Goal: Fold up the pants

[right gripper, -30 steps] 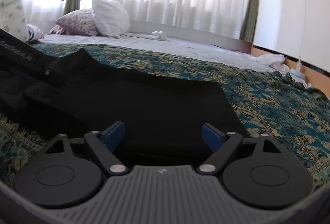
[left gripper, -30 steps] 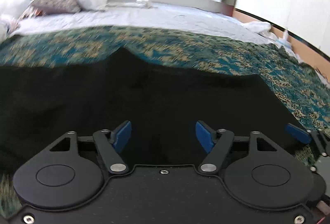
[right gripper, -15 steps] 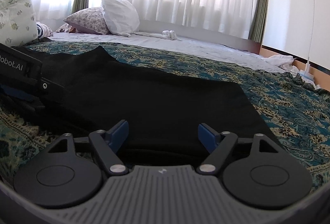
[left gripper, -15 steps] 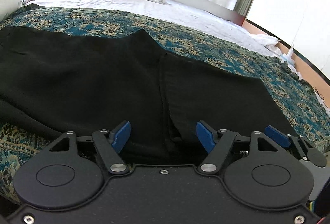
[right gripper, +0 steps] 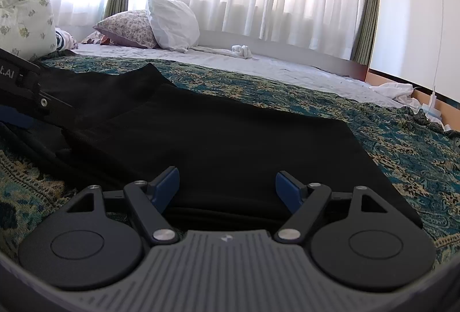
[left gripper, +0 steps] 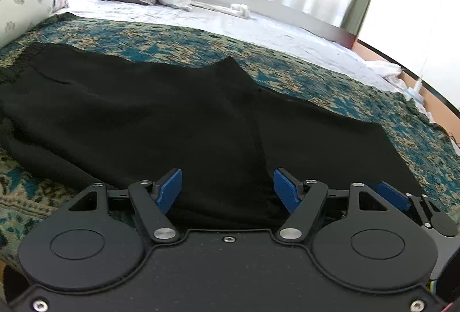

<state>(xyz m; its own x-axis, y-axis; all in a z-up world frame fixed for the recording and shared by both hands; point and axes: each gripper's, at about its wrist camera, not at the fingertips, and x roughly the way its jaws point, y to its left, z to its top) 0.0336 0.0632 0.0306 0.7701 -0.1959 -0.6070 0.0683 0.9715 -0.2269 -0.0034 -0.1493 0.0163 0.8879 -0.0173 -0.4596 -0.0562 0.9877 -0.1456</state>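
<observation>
pants: the black pants [left gripper: 178, 116] lie spread across the teal patterned bedspread [left gripper: 339, 87]. one layer already lies over the other, with a seam running down toward your left gripper. this looks like legs laid together lengthwise, though the dark cloth hides most edges.
left gripper: your left gripper [left gripper: 227, 188] stands wide, its blue pads apart over the near edge of the pants and gripping nothing. whether the pads touch the cloth, you cannot tell.
right gripper: your right gripper [right gripper: 227, 187] is spread wide too, just beside the left one, over the near edge at the leg end. nothing is pinched between its pads.
done so far: judging from how the cloth lies, you have the lengthwise fold in place and fairly flat.
left to do: the pants are long and unfolded crosswise. you probably need to pinch the near edge or leg end with both grippers and carry it over toward the waistband, then perhaps fold once more.
surroundings: a white pillow [right gripper: 172, 24] and a floral pillow [right gripper: 126, 28] sit well apart from the pants, at the far end of the bed.
</observation>
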